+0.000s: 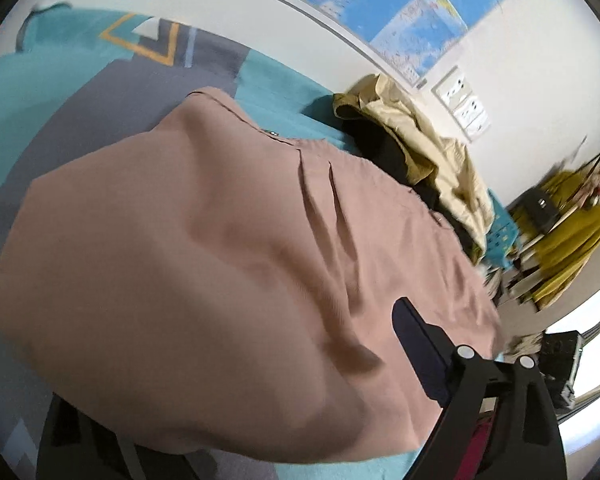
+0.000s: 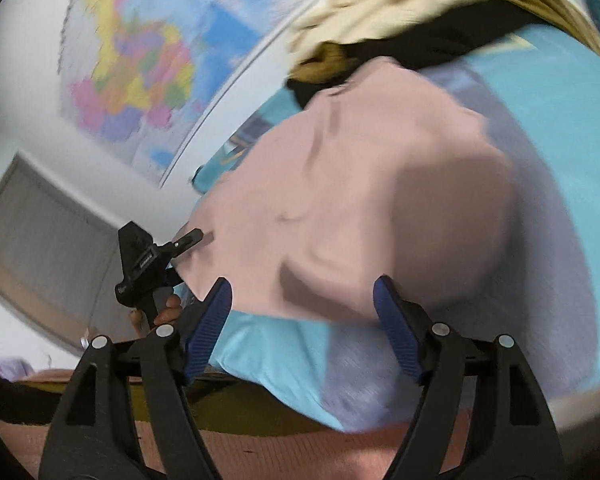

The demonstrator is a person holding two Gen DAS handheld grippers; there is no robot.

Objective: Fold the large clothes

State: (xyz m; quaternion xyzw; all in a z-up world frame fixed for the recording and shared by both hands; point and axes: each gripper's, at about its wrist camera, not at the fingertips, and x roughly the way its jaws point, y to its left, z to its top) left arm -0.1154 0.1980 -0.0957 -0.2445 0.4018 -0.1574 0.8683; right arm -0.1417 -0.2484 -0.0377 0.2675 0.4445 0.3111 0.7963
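Observation:
A large dusty-pink garment (image 1: 204, 264) lies on a teal and grey bedspread (image 1: 100, 92). It drapes over my left gripper and hides the left finger; only the right finger (image 1: 416, 344) shows beside the cloth. In the right wrist view the pink garment (image 2: 360, 208) lies ahead on the bedspread (image 2: 560, 152). My right gripper (image 2: 302, 328) is open and empty, its blue pads just short of the garment's near edge. The left gripper (image 2: 188, 240) shows there at the cloth's left edge, pinching it.
A pile of beige and black clothes (image 1: 424, 148) lies against the wall beside the pink garment. A world map (image 2: 140, 64) hangs on the wall. A rack with yellow cloth and boxes (image 1: 560, 240) stands past the bed's end.

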